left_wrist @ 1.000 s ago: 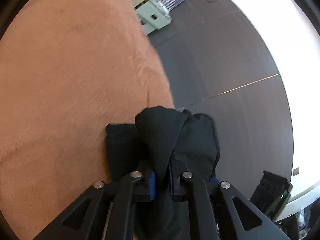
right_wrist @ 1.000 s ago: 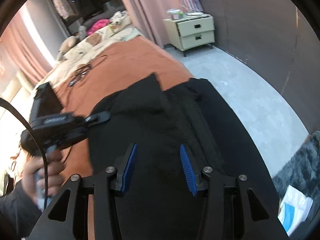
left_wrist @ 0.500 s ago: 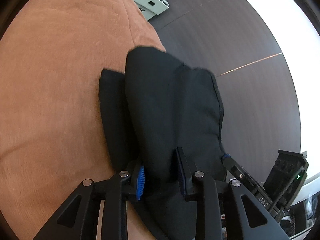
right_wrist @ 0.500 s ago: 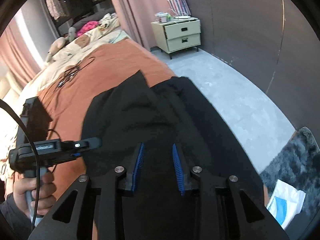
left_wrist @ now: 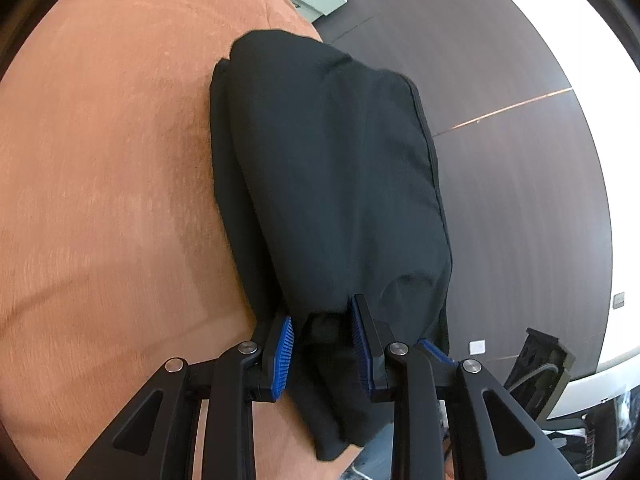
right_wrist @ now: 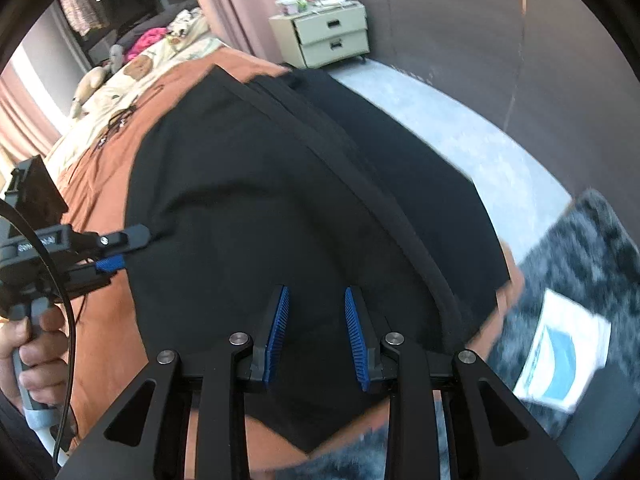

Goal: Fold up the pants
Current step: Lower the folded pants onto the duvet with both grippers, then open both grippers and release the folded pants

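Black pants (left_wrist: pixel 328 168) lie folded in layers along the edge of the orange bed cover (left_wrist: pixel 112 180). My left gripper (left_wrist: pixel 324 340) sits at their near end. Its blue pads stand apart, with the hem of the top layer humped loosely between them. In the right wrist view the pants (right_wrist: pixel 280 200) spread wide and flat. My right gripper (right_wrist: pixel 316 328) hovers over their near part, pads apart, the cloth smooth and unpinched beneath. The left gripper (right_wrist: pixel 128 250) shows at the pants' left edge, held by a hand (right_wrist: pixel 32 352).
A pale nightstand (right_wrist: pixel 324 36) stands beyond the bed's far corner. A dark shaggy rug (right_wrist: pixel 580 248) with a white and blue packet (right_wrist: pixel 560 356) lies on the grey floor to the right. Pillows, plush toys and cables (right_wrist: pixel 120 120) cover the bed's far end.
The left jaws let go of a raised fold, which now lies spread out flat. The right jaws narrowed. Both grippers drew back toward the near edge of the pants.
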The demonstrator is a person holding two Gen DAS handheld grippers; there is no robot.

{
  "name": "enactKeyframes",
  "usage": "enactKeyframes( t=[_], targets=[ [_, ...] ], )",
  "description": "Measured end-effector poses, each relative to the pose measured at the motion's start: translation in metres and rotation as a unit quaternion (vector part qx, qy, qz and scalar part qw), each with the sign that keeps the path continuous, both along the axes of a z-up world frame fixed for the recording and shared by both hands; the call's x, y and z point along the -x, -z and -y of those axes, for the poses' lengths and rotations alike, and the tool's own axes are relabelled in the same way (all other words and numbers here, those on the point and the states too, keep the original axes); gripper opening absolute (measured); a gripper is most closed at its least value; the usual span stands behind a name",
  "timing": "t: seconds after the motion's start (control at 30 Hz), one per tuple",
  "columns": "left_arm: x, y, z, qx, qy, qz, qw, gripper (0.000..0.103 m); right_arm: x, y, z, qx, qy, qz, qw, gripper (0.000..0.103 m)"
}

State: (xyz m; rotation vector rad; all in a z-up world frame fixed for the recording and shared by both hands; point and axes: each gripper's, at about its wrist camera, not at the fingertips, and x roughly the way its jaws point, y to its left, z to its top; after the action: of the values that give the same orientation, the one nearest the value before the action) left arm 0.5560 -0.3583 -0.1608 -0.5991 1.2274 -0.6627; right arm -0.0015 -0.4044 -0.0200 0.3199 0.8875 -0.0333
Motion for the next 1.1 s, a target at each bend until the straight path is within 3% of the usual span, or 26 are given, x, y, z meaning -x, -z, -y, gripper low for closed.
enactKeyframes(
  t=[0.13, 0.37, 0.5, 0.53, 0.6, 0.7, 0.77, 0.87, 0.93, 1.1],
  targets=[
    [-0.001, -0.008, -0.001, -0.017, 0.000, 0.004, 0.9998, 0.028, 0.010, -0.014, 0.001, -0.004, 0.010, -0.011, 1.000, 0.026],
    [0.014, -0.033, -0.021, -0.026, -0.010, 0.023, 0.9993, 0.029, 0.042, -0.042, -0.006, -0.019, 0.010, 0.017, 1.000, 0.028],
    [0.031, -0.050, -0.033, -0.036, -0.009, 0.042, 0.9984, 0.042, 0.078, -0.043, -0.008, -0.030, 0.013, 0.031, 0.999, 0.031],
    [0.033, -0.056, -0.031, -0.039, -0.010, 0.049, 0.9980, 0.046, 0.083, -0.043, -0.012, -0.030, 0.014, 0.034, 0.999, 0.034],
    [0.046, -0.067, -0.037, -0.047, -0.009, 0.065, 0.9967, 0.052, 0.104, -0.045, -0.024, -0.028, 0.018, 0.046, 0.998, 0.053],
    [0.058, -0.086, -0.045, -0.061, -0.006, 0.087, 0.9943, 0.057, 0.124, -0.056, -0.037, -0.023, 0.019, 0.067, 0.997, 0.072],
    [0.066, -0.095, -0.047, -0.069, -0.004, 0.100, 0.9926, 0.071, 0.134, -0.061, -0.046, -0.014, 0.023, 0.071, 0.997, 0.083],
    [0.085, -0.117, -0.058, -0.089, 0.000, 0.134, 0.9870, 0.092, 0.150, -0.074, -0.058, 0.001, 0.029, 0.077, 0.997, 0.092],
    [0.099, -0.133, -0.065, -0.106, 0.003, 0.162, 0.9810, 0.098, 0.160, -0.081, -0.067, 0.011, 0.032, 0.086, 0.996, 0.102],
    [0.139, -0.170, -0.092, -0.130, -0.003, 0.212, 0.9685, 0.102, 0.190, -0.098, -0.095, 0.037, 0.030, 0.108, 0.993, 0.103]
  ],
)
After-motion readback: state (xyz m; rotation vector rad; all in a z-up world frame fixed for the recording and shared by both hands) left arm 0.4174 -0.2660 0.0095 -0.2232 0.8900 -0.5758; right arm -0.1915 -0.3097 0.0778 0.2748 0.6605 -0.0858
